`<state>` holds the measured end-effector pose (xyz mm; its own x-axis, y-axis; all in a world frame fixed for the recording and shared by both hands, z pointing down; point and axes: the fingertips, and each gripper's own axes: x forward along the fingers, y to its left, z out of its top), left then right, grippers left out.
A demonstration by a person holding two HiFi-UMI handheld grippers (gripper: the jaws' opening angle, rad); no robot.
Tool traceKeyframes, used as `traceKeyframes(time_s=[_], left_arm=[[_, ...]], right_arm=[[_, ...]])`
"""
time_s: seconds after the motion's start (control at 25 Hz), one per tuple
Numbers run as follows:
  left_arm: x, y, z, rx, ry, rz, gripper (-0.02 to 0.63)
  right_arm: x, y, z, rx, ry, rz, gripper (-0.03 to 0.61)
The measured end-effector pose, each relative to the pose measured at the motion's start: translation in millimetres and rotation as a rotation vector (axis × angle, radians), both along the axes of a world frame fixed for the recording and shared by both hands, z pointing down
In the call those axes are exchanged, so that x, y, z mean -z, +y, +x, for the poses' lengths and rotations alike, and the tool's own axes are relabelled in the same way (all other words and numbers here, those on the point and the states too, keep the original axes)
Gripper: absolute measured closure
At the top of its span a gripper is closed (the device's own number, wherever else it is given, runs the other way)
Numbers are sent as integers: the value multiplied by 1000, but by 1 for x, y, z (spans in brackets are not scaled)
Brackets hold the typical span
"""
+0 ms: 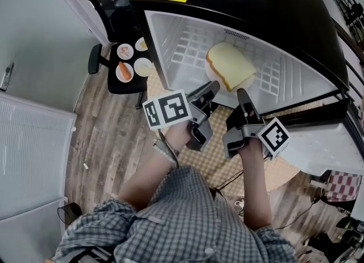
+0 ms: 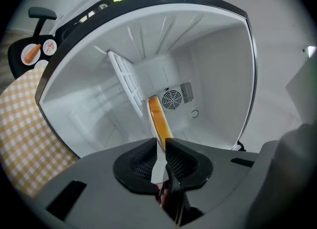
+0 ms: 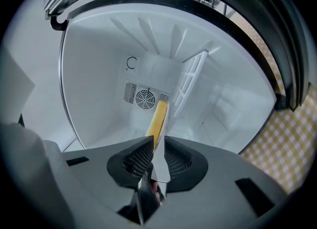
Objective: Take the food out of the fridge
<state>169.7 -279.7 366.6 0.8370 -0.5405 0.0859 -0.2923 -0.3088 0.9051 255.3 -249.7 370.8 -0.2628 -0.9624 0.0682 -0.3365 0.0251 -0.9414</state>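
As left tongs (image 1: 212,87), right tongs (image 1: 242,93) pinch plate (image 2: 158,165) rim, bread (image 1: 230,65) lies beyond.

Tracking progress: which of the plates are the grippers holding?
The plate carrying bread inside the fridge; left gripper and right gripper both clamp its rim. The other plates sit on the black chair.

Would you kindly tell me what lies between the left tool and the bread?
Only the plate: the left tool is shut on its rim, and the bread lies on the plate just beyond. The left gripper view shows it.
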Motion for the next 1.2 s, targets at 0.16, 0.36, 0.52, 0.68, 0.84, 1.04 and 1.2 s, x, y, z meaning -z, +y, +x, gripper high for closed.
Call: traceKeyframes(time_s=[0.16, 0.36, 0.52, 0.68, 0.84, 1.04, 1.2], left_arm=[[-1, -10, -6, 28, -7, 10, 545], [0, -18, -2, 24, -26, 30, 541], [2, -19, -1, 20, -39, 54, 554], [3, -18, -1, 14, -61, 68, 555], [5, -13, -1, 7, -88, 83, 556], [5, -3, -3, 2, -115, 104, 556], [5, 7, -5, -6, -123, 113, 555]], right_arm=[[-2, -4, 7, -11, 4, 0, 538], [-2, -12, 12, -21, 6, 7, 538], [1, -14, 12, -10, 41, 28, 538], [4, -13, 11, -12, 67, 26, 538], [4, -8, 9, -13, 80, 27, 538], [4, 2, 5, -3, 105, 30, 538], [5, 11, 2, 6, 123, 32, 538]])
